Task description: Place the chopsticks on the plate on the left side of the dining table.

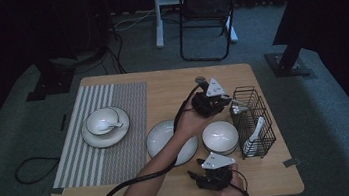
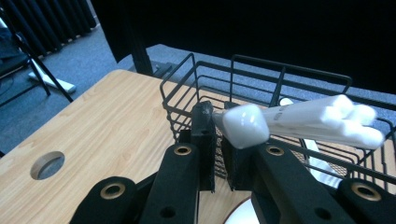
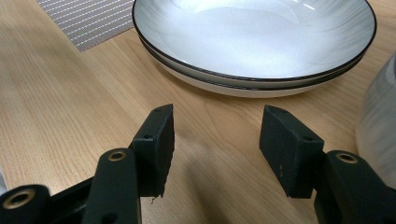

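A striped mat (image 1: 101,132) covers the left part of the wooden table (image 1: 161,92). On it stands a plate (image 1: 98,137) bearing a small bowl (image 1: 100,122), and a white spoon (image 1: 112,121) lies in that bowl.

Just right of the mat's edge sits a shallow dish (image 1: 159,137) with a dark rim, partly crossed by the person's left forearm. In the right gripper view the dish (image 3: 254,39) lies ahead of the jaws and looks like two stacked. Right of the dish, near it, stands a white bowl (image 1: 220,136); whether they touch cannot be told.

The left gripper (image 1: 211,101) reaches across the table toward the wire rack (image 1: 253,121) at the right edge. In the left gripper view its jaws are clamped on the end of a white spoon (image 2: 299,122), which sticks out to the right, tilted slightly, over the rim of the rack (image 2: 261,79). Another white utensil (image 1: 255,136) stands leaning inside the rack; its shape is hard to make out.

The right gripper (image 1: 213,176) rests low near the table's front edge, in front of the bowl. In its own view its jaws stand well apart with nothing between them, just over bare wood, pointing at the dish.
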Available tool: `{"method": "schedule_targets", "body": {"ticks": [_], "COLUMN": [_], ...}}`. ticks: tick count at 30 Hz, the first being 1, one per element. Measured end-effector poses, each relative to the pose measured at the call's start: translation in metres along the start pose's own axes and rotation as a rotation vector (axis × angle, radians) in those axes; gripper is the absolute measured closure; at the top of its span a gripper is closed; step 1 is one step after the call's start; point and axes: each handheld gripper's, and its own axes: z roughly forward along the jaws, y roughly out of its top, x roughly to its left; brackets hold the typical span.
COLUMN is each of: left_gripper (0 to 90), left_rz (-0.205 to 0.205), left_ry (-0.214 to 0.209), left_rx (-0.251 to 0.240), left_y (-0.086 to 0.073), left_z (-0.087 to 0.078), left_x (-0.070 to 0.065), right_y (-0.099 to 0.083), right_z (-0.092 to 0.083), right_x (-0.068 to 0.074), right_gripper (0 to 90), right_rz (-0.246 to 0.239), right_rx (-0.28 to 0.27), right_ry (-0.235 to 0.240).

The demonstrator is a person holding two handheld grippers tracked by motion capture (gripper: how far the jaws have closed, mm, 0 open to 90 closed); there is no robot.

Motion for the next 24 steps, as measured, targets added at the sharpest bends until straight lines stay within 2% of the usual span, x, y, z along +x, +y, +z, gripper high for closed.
{"method": "schedule_targets", "body": {"ticks": [4,6,11,12,20,24], "left_gripper": [84.6,84.6,84.6,84.6,84.6,84.7], "left_rz": [-0.011,-0.017,-0.032,-0.032,-0.066,-0.065], "left_ry": [-0.003,0.002,0.005,0.005,-0.002,0.024], "left_rx": [-0.005,-0.009,-0.036,-0.036,-0.08,-0.083], "left_y": [-0.001,-0.001,-0.001,-0.001,-0.009,-0.015], "left_z": [-0.006,-0.013,-0.034,-0.034,-0.073,-0.095], "left_x": [0.004,0.008,0.015,0.015,0.032,0.037], "right_y": [0.0,0.0,0.001,0.001,0.003,0.005], "right_z": [0.0,0.0,0.0,0.0,0.0,-0.001], "right_x": [0.0,0.001,0.001,0.001,0.001,0.002], "right_gripper": [44.7,44.6,44.6,44.6,44.7,44.7], "right_rz": [-0.004,-0.02,-0.021,-0.021,-0.025,-0.035], "right_rx": [0.001,0.005,0.004,0.004,0.001,-0.001], "right_ry": [-0.003,-0.02,-0.018,-0.018,-0.016,-0.015]}}
